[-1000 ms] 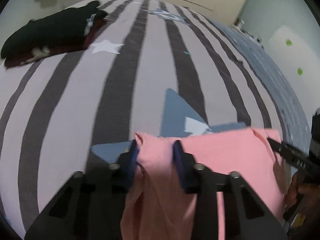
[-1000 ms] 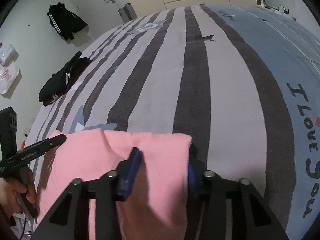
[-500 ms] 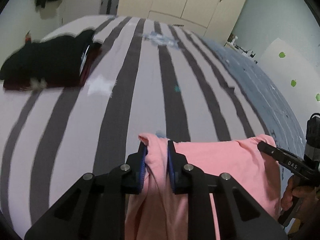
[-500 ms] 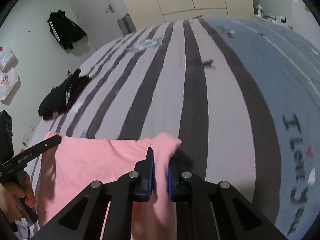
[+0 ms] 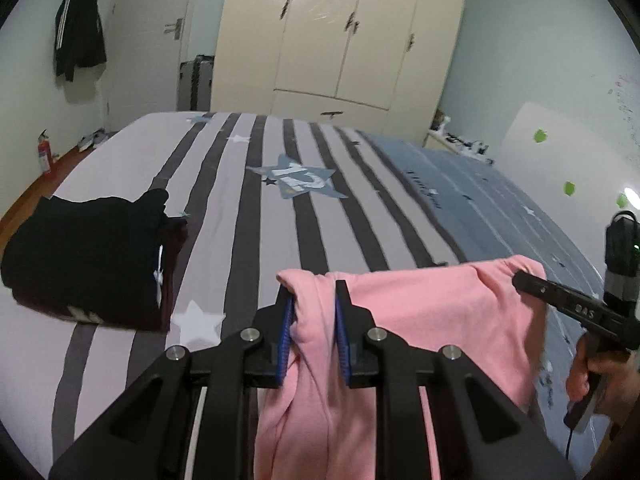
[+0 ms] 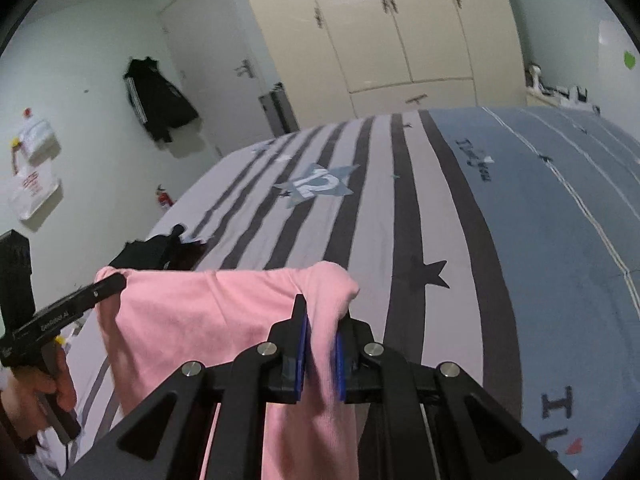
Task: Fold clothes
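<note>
A pink garment (image 5: 432, 312) (image 6: 200, 320) hangs stretched between my two grippers above the striped bed. My left gripper (image 5: 313, 300) is shut on its left top corner, the cloth bunched between the blue pads. My right gripper (image 6: 320, 320) is shut on the right top corner. Each gripper shows in the other's view: the right one (image 5: 520, 280) at the far end of the cloth in the left wrist view, the left one (image 6: 116, 280) in the right wrist view, each held by a hand. The rest of the garment drapes down below the frames.
A folded pile of black and dark red clothes (image 5: 92, 256) (image 6: 160, 252) lies on the left side of the striped bed (image 5: 256, 220). Cream wardrobes (image 5: 340, 32) stand beyond it. A black jacket (image 5: 78, 40) hangs on the wall, a red extinguisher (image 5: 45, 156) below it.
Both grippers closed on the top corners of the pink garment and lifted it off the bed. The views have tilted up, so the wardrobe and walls now show.
</note>
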Motion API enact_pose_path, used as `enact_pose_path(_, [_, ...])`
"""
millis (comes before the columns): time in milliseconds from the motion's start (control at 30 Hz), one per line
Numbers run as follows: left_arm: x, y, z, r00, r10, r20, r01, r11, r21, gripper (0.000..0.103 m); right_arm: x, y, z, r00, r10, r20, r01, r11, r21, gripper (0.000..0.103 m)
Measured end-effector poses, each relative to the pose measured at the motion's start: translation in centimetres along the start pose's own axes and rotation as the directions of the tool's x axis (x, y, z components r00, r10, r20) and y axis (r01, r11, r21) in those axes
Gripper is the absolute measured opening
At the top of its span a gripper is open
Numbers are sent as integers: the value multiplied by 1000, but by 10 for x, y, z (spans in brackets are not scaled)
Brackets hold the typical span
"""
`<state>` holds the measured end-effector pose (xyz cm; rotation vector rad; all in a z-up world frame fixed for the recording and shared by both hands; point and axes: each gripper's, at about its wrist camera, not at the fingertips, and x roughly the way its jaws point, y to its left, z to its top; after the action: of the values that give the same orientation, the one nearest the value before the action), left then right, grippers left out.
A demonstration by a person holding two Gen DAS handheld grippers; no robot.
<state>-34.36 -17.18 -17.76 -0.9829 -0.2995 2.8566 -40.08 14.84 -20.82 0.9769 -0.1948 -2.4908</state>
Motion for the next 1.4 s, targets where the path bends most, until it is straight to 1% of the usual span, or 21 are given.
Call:
enact_pose_path(100, [-32, -9, -24, 1000, -20, -5, 20, 1000, 5, 17, -27, 6, -21, 1000, 18, -7, -18, 1000, -23, 10])
enact_pose_path(200, [-63, -13, -58, 999, -30, -27, 29, 999, -36, 17, -54, 13, -52, 999, 30, -34, -32, 999, -30, 10])
enact_pose_path(333, [-90, -22, -99, 998, -5, -67, 2, 999, -47, 17, -85, 24, -95, 997, 30, -76, -33, 998, -49, 10])
enact_pose_path(433, [-101, -22, -129, 994, 13, -111, -20, 998, -61, 17, -103, 31, -127, 993, 27, -118, -34, 998, -56, 10])
enact_pose_path(500, [-108, -20, -146, 990, 25, -138, -36, 996, -77, 17, -110, 36, -146, 988, 36, -149, -45, 997, -62, 10])
enact_pose_path(633, [-120, -23, -173, 983, 48, -176, -63, 994, -86, 17, -121, 44, -183, 976, 29, -217, -43, 997, -59, 10])
enact_pose_path(733, [-127, -25, -186, 981, 50, -189, -68, 994, -88, 17, -132, 47, -198, 974, 25, -225, -39, 997, -59, 10])
enact_pose_path(833, [-129, -27, -198, 974, 55, -219, -74, 994, -80, 17, -130, 47, -209, 969, 14, -248, -31, 998, -63, 10])
enact_pose_path(900, [-129, -28, -208, 966, 59, -251, -80, 994, -74, 17, -121, 44, -223, 953, -9, -302, -15, 997, -79, 10])
enact_pose_path(933, [-129, -29, -213, 961, 61, -268, -83, 994, -71, 17, -120, 42, -229, 946, -22, -323, -5, 997, -81, 12])
enact_pose_path(1000, [-134, -27, -224, 953, 66, -296, -94, 993, -78, 17, -119, 37, -241, 933, -45, -356, 18, 997, -79, 13])
enact_pose_path(1067, [-141, -25, -232, 945, 68, -319, -104, 990, -98, 17, -125, 31, -247, 926, -68, -370, 48, 997, -65, 13])
enact_pose_path(1100, [-145, -24, -234, 943, 70, -326, -109, 989, -103, 18, -131, 28, -248, 928, -76, -365, 61, 997, -52, 14])
enact_pose_path(1133, [-150, -23, -236, 940, 72, -332, -114, 987, -109, 18, -137, 26, -247, 930, -84, -359, 75, 996, -40, 20])
enact_pose_path(1200, [-157, -22, -231, 943, 95, -320, -134, 986, -102, 19, -147, 22, -242, 937, -100, -336, 101, 995, -13, 26])
enact_pose_path(1267, [-158, -17, -220, 954, 105, -279, -143, 983, -118, 22, -153, 18, -231, 949, -111, -296, 123, 992, 22, 27])
enact_pose_path(1300, [-158, -14, -214, 961, 106, -254, -144, 980, -134, 31, -155, 17, -225, 955, -116, -273, 131, 991, 37, 32])
enact_pose_path(1333, [-154, -11, -208, 965, 109, -239, -147, 978, -147, 42, -156, 16, -219, 962, -117, -248, 134, 990, 53, 37])
enact_pose_path(1367, [-149, -9, -203, 967, 114, -227, -152, 976, -158, 45, -155, 15, -213, 966, -118, -229, 137, 988, 65, 39])
enact_pose_path(1400, [-143, -7, -199, 969, 109, -222, -148, 975, -164, 46, -150, 16, -210, 967, -116, -225, 136, 988, 76, 39])
